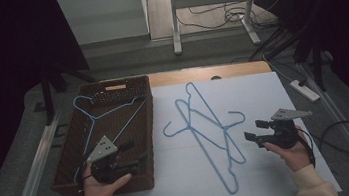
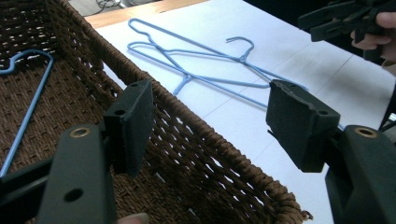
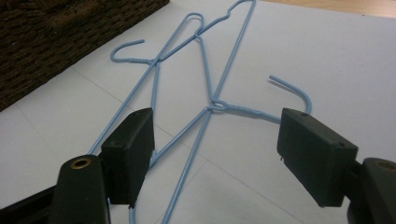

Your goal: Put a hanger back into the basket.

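Both pairs of my jaws stand apart and empty, my left gripper [image 1: 128, 154] over the basket [image 1: 133, 89] holding one blue hanger [image 1: 95, 119], my right gripper [image 1: 256, 132] beside two crossed hangers [image 1: 205, 129] left on the table [image 1: 262, 92].

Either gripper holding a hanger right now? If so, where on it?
Nothing held. The left gripper is open over the basket wall; the right gripper is open above the two crossed blue hangers on the white sheet.
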The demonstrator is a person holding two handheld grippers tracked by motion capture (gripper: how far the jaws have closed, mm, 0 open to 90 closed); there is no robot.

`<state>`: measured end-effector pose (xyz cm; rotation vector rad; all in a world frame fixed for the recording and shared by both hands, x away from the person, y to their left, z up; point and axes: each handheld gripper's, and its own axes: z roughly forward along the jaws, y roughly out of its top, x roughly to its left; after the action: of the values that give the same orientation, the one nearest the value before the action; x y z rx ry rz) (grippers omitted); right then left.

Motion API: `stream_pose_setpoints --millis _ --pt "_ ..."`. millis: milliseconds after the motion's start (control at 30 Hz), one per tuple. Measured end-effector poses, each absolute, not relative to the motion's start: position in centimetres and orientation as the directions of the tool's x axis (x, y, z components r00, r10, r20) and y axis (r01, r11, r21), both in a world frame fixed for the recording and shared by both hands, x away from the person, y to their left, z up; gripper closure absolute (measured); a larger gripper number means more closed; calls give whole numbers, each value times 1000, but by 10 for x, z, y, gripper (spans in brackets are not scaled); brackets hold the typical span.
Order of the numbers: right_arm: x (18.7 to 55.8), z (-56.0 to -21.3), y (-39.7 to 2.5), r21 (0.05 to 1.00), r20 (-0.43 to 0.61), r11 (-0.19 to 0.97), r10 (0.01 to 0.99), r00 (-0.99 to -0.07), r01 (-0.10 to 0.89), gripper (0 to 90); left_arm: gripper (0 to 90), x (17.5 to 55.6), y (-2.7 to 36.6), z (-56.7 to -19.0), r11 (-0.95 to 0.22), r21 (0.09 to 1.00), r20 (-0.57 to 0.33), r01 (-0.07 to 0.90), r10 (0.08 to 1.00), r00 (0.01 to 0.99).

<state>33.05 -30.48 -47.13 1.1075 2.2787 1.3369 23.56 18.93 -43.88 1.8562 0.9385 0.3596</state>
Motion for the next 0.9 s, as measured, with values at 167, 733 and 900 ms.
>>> stream_pose_setpoints --millis 167,733,900 --pt "330 -473 -305 827 139 287 729 -670 483 284 330 236 190 -442 -229 865 -139 446 744 654" --pt "333 -471 -292 796 72 367 732 -677 481 310 333 235 195 -443 -232 861 -143 453 743 654" --pt "339 -465 -284 788 55 384 735 -676 481 331 332 234 195 -442 -231 862 -144 452 742 655"
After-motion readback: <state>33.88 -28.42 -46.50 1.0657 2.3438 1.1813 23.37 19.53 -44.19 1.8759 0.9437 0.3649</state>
